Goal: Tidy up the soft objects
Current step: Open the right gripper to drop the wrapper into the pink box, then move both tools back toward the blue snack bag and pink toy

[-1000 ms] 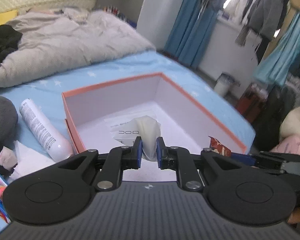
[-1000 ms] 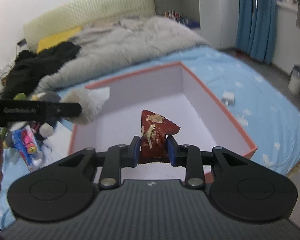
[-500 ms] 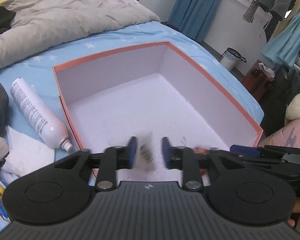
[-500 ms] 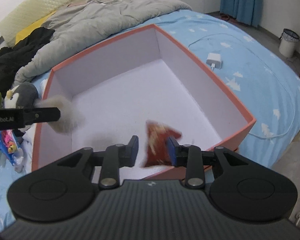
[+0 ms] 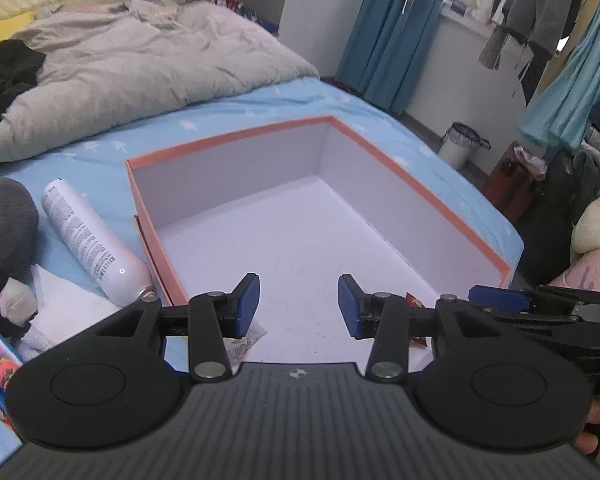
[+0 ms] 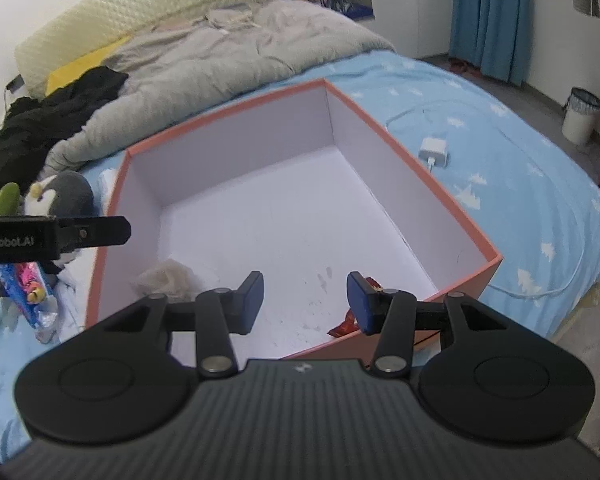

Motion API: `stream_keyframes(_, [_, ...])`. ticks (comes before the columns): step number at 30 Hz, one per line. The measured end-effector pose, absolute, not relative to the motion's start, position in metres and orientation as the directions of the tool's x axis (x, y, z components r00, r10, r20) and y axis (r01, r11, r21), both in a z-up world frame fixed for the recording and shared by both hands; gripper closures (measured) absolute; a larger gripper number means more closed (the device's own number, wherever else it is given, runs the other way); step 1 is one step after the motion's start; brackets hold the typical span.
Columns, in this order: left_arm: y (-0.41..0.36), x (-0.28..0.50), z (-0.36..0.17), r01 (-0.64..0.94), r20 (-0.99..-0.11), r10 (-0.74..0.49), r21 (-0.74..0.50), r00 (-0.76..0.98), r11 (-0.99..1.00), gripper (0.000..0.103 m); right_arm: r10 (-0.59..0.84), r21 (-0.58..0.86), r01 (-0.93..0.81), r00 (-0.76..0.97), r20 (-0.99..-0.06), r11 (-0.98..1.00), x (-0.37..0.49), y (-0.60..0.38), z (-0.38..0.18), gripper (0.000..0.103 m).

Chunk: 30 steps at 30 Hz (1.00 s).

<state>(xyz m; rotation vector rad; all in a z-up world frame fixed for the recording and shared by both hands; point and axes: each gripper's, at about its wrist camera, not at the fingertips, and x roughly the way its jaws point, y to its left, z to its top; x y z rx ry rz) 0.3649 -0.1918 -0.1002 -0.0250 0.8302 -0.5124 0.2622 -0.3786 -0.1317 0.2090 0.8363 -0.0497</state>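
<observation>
Jaws parted on both tools: our left gripper [image 5: 298, 303] and right gripper [image 6: 305, 301] have just been opening, nothing between either pair. Both angle down over the orange box [image 6: 404, 142], where the white tissue packet [image 6: 168, 278] and red snack packet [image 6: 346, 323] lie on its floor.

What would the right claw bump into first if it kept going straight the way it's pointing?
Probably the white floor of the box. The right claw points down into it with nothing between its open fingers. The red packet lies just off to its right side, though depth is hard to judge.
</observation>
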Motion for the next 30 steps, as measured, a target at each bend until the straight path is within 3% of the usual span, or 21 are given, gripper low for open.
stream_keyframes(19, [-0.136,0.248,-0.067,0.421,-0.551,-0.459,-0.204,0.696,0.884,0.054,0.075,0.19,0.05,0.797,-0.599,0.98,0.188,-0.345,-0.092,0.054])
stream_keyframes(30, [-0.093,0.199,-0.072,0.296,-0.542,-0.377,-0.233,0.751,0.926,0.054,0.14,0.205,-0.022,0.803,-0.58,0.979,0.152,-0.321,-0.089,0.054])
